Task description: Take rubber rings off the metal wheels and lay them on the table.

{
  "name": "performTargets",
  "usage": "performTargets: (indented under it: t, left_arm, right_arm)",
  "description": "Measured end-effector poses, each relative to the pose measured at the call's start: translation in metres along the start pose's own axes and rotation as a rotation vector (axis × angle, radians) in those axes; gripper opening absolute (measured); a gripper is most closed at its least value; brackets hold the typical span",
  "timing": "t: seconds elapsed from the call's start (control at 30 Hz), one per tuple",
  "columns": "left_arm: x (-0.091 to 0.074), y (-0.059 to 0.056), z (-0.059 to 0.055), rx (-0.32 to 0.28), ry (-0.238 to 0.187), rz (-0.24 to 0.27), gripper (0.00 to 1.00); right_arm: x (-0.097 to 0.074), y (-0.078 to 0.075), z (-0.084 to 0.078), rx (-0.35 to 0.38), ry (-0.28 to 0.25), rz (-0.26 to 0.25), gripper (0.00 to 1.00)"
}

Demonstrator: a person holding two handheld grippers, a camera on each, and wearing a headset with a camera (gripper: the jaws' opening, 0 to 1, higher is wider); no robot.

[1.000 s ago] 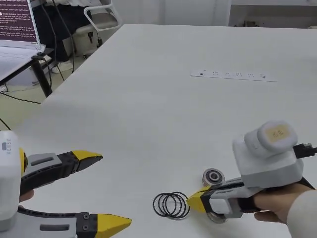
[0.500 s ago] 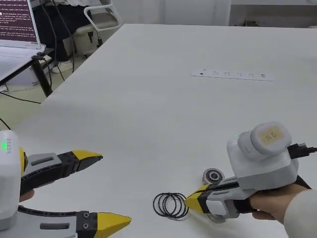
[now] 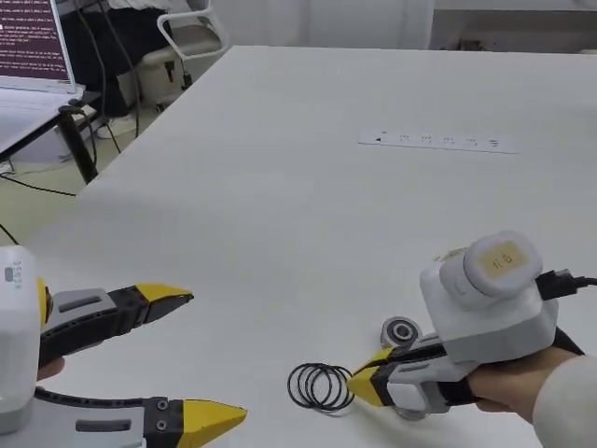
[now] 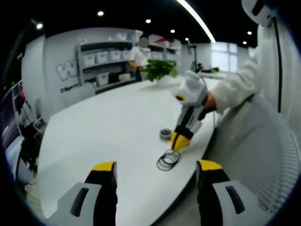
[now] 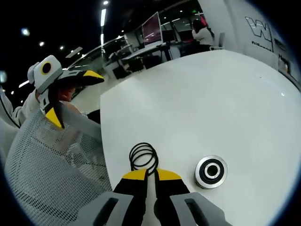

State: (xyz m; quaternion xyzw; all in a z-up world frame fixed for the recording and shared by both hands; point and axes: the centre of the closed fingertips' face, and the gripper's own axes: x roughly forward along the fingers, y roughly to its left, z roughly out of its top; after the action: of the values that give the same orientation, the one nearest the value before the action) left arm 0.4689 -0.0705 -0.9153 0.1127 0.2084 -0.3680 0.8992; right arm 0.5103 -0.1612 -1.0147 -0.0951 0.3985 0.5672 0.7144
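White tabletop (image 3: 280, 205) spreads through our head view. The rings (image 3: 322, 385) lie piled near its front edge, with a wheel (image 3: 401, 331) just beside them. Our left tool (image 3: 217, 355) gapes wide and holds nothing. Our left gripper view puts the right tool (image 4: 178, 144) at the pile. Our right gripper view shows it closed, tips touching the rings. We judge a careless nudge could sweep them off the edge.

Rubber rings (image 3: 323, 385) on the table (image 3: 280, 205) near its front edge, metal wheel (image 3: 401, 332) just behind-right, right gripper (image 3: 357, 383) at their right
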Motion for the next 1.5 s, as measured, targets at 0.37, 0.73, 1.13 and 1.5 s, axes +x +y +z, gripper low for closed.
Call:
performTargets:
  t: [0.37,0.73,1.13,1.5]
  left_arm:
    - [-0.001,0.0,0.001,0.008,-0.007,0.004,0.69]
    - [-0.001,0.001,0.002,0.012,-0.008,0.006,0.69]
    - [-0.001,-0.001,0.001,0.009,-0.003,-0.002,0.71]
    - [0.0,-0.001,0.002,0.016,0.007,-0.014,0.75]
  right_arm:
    - [-0.003,0.006,-0.005,-0.037,0.043,-0.005,0.03]
    - [-0.004,0.007,-0.006,-0.061,0.056,-0.012,0.08]
    - [-0.017,0.002,0.011,-0.05,-0.017,-0.031,0.16]
    - [-0.041,0.015,0.045,-0.1,-0.129,-0.047,0.3]
